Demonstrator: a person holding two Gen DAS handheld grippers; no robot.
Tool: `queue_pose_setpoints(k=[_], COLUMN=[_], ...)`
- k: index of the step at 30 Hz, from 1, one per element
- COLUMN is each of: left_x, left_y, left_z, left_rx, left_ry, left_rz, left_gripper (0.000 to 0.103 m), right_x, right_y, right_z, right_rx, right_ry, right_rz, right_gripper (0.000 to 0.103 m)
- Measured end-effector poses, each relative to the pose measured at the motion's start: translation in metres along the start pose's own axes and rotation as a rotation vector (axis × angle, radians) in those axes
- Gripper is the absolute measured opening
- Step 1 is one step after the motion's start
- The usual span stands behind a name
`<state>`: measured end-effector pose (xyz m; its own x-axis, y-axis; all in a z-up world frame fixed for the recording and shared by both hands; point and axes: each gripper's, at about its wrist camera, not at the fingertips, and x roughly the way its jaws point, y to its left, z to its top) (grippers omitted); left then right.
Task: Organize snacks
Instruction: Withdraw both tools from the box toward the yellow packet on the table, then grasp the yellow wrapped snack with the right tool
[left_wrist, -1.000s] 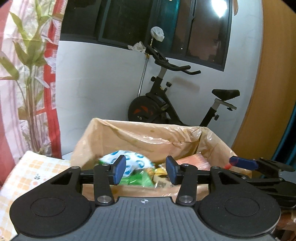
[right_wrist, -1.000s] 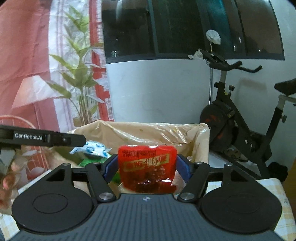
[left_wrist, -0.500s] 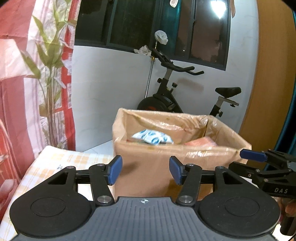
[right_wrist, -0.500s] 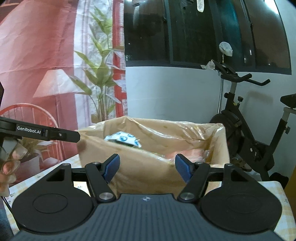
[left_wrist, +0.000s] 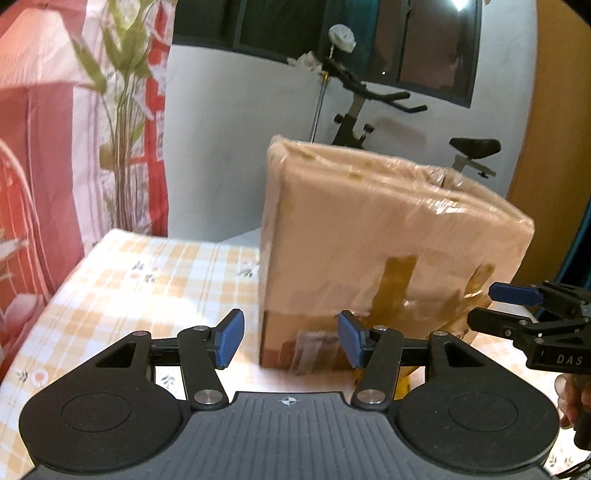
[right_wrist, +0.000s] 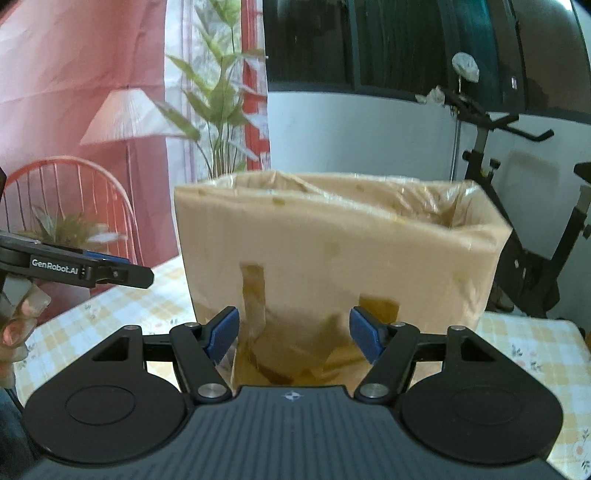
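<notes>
One box: cardboard box (left_wrist: 388, 236), taped, plastic-lined, stood on the checked worktop (left_wrist: 147, 273); snacks sat inside, out of sight.
Handling: probably light but bulky, walls a bit flexy, tape slick; I'd grab the top rim.
Left gripper (left_wrist: 288, 341): fingers half open, empty, box's lower corner just ahead.
Right gripper (right_wrist: 293, 334): same deal, half open, holding nothing, box face straight ahead.

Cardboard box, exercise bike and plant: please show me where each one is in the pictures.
Cardboard box (right_wrist: 332, 258): right wrist view, on its front wall.
Exercise bike (right_wrist: 532, 258): right wrist view, on its dark frame.
Plant (left_wrist: 122, 110): left wrist view, on its stems.
</notes>
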<state>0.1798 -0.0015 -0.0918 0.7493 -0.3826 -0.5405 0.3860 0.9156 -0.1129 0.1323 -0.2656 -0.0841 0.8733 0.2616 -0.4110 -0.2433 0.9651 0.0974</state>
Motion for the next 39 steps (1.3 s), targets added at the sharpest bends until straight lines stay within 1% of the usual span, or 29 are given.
queue_pose_setpoints(k=[5,11,18,24,27,33,37,39], left_x=[0.009,0.019,0.027,0.035,0.037,0.041,0.040,0.041], left_y=[0.015,0.024,0.031,0.038,0.039,0.041,0.045,0.046], left_z=[-0.012,-0.027,-0.040,-0.045,-0.049,-0.056,-0.058,-0.058], left_rx=[-0.015,-0.025,-0.029,-0.046,-0.052,-0.055,-0.072,-0.078], left_ry=[0.036,0.080,0.110,0.130,0.143,0.169,0.178,0.181], left_rz=[0.019,0.040,0.049,0.049,0.045,0.043,0.051,0.053], left_gripper=[0.059,0.059,0.059,0.059,0.059,0.059,0.059,0.059], right_x=[0.010,0.023,0.041,0.059,0.066,0.086,0.102,0.109], right_y=[-0.002,-0.004,-0.007,-0.012,-0.008,0.011,0.017,0.018], right_z=[-0.012,-0.030,-0.053,-0.060,-0.063,-0.063,-0.061,-0.062], right_rx=[0.002,-0.018,-0.048,-0.072,-0.103,-0.209,-0.234,-0.235], right_ry=[0.049,0.108,0.193,0.250,0.277,0.317,0.326,0.342], right_rz=[-0.004,0.001,-0.004,0.004,0.030,0.097,0.114,0.143], right_gripper=[0.069,0.069,0.069,0.069,0.069,0.069,0.069,0.069])
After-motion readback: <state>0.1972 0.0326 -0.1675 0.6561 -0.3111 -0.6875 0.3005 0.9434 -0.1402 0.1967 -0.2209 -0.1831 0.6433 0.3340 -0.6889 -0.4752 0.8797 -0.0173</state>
